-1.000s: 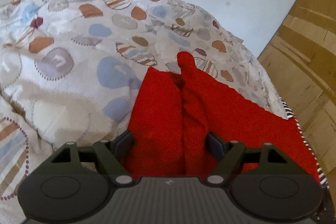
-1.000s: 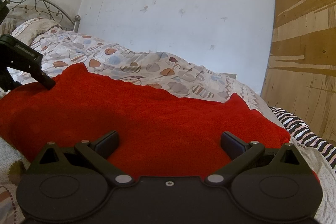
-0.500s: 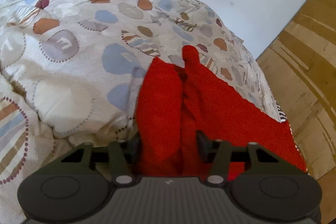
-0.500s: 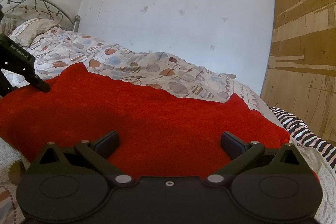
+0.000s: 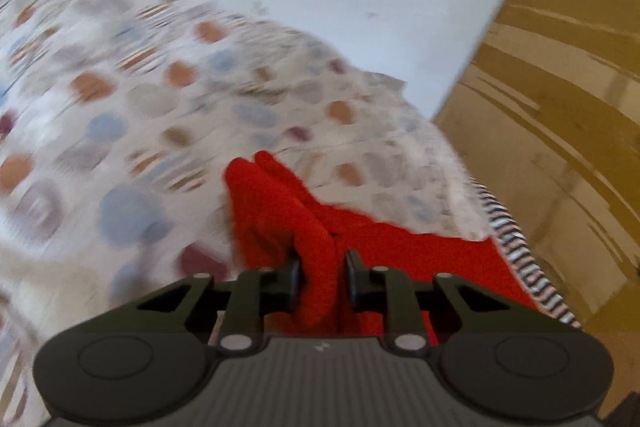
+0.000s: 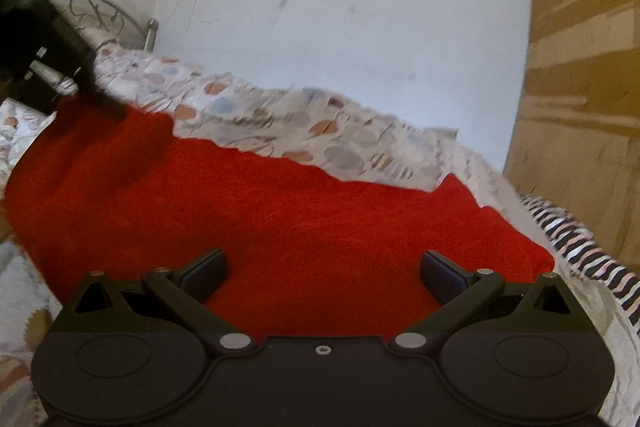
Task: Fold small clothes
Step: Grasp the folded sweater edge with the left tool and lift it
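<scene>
On the patterned bed cover [image 6: 280,115] lies the red fleece garment [image 6: 280,227]. Left tool [image 5: 322,273] has just been closing, clamped on a bunched fold; right tool [image 6: 322,269] stands apart above it.

Two fisheye views, one from each gripper, both over the bed.

From the left wrist we look along the fingers, tilted down and very close to a bunched edge of the red cloth [image 5: 280,211], with the patterned bedspread [image 5: 120,115] beyond. From the right wrist we look low across the same cloth [image 6: 280,227] toward the white wall [image 6: 340,7]; both views share cloth, bedspread, wall and wooden panel [image 6: 580,87].
</scene>
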### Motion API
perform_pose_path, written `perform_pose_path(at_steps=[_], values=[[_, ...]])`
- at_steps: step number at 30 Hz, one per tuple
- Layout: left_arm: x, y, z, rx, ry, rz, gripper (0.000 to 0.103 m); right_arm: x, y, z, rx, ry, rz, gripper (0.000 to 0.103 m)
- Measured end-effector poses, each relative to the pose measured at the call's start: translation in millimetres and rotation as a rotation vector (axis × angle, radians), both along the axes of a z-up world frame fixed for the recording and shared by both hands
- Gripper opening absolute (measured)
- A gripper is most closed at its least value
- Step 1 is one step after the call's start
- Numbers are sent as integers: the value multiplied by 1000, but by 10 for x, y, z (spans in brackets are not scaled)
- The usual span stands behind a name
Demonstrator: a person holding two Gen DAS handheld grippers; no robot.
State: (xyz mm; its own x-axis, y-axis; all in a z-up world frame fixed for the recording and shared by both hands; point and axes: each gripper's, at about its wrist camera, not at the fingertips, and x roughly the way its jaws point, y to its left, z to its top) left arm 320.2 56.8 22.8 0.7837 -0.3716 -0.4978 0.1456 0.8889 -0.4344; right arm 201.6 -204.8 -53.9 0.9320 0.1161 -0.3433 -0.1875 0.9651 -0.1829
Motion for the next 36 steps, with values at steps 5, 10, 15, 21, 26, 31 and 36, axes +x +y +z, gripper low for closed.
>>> perform_pose_path(at_steps=[5,10,15,21,26,31,36], values=[[177,-786,493,125,-9,-168,22,-55,-251,274,-17,-7,-46,103],[281,-1827,760,266,-5,-361,20,-276,-676,425,-109,-69,-129,103],[286,-2672,547,328,38,-525,14,-366,-1209,398,-111,-32,-276,103],[232,-2785,142,292,114,-564,13,-386,-1620,242,-54,28,-404,103],[193,-2570,145,193,38,-605,28,-375,-1718,179,-6,41,-443,103],[-62,-2437,289,112,-30,-632,65,-379,-1696,193,23,33,-455,103],[-551,-2370,423,143,-196,-634,85,-500,-1657,228,11,41,-465,103]])
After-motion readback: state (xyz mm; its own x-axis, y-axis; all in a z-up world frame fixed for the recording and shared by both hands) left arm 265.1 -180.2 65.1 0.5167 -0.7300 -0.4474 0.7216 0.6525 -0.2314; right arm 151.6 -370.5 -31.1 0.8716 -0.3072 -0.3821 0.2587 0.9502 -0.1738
